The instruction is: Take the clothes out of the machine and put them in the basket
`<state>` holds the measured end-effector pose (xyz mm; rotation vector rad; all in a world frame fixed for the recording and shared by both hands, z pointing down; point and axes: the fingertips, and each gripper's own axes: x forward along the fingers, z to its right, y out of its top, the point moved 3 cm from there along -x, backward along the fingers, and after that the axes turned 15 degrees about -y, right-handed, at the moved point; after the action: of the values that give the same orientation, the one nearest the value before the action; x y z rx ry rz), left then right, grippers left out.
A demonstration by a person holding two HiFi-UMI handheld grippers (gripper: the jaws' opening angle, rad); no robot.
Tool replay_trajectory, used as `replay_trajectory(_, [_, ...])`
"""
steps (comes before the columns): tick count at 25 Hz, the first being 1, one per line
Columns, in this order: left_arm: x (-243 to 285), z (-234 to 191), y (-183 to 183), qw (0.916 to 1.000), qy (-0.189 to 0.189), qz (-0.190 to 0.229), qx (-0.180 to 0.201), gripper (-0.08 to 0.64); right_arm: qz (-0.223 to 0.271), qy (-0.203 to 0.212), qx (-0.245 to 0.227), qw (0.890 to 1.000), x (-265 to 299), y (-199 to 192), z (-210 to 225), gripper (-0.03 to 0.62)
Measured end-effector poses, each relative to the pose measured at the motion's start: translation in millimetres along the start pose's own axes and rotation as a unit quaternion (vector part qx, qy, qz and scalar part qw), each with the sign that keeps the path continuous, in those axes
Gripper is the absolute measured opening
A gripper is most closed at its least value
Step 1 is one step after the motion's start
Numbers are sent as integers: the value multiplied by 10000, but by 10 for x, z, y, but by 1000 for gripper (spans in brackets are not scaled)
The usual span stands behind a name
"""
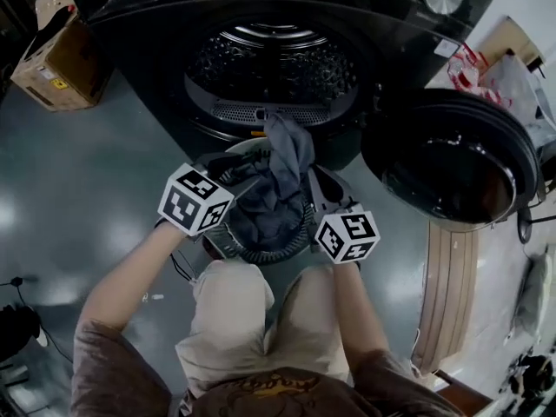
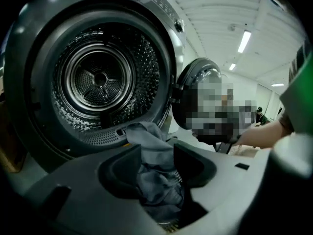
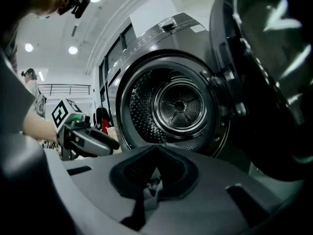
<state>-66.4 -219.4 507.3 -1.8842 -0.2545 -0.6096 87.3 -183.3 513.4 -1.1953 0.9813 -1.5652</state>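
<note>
The dark front-loading machine stands with its drum (image 1: 274,68) showing no clothes inside. A grey garment (image 1: 282,176) hangs from the drum's lip down into the round slatted basket (image 1: 261,254) right below it. My left gripper (image 1: 239,176) is at the garment's left side. In the left gripper view its jaws (image 2: 156,153) stand open with the grey cloth (image 2: 156,175) lying loose between and below them. My right gripper (image 1: 314,188) is at the garment's right side. Its jaws (image 3: 156,151) meet at the tips, with a fold of cloth (image 3: 151,187) pinched just behind.
The round machine door (image 1: 452,163) hangs wide open at the right. A cardboard box (image 1: 61,59) sits on the floor at the far left. Plastic bags (image 1: 499,76) lie at the far right, and a wooden board (image 1: 439,294) leans below the door. My knees are just behind the basket.
</note>
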Motion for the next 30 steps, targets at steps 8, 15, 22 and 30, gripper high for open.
replay_trajectory(8, [-740, 447, 1098, 9969, -462, 450, -459, 213, -588, 160, -204, 9979, -340, 1481, -501, -3])
replay_trajectory(15, [-1758, 896, 2245, 9948, -483, 613, -651, 207, -857, 382, -353, 9950, -751, 3034, -983, -3])
replay_trajectory(22, [-2665, 1099, 3372, 9905, -295, 1156, -685, 199, -760, 267, -152, 9966, -1096, 4383, -1156, -3])
replay_trajectory(30, [-3185, 1342, 4156, 9850, -642, 1554, -377, 193, -746, 413, -519, 9950, -1372, 5194, -1523, -3])
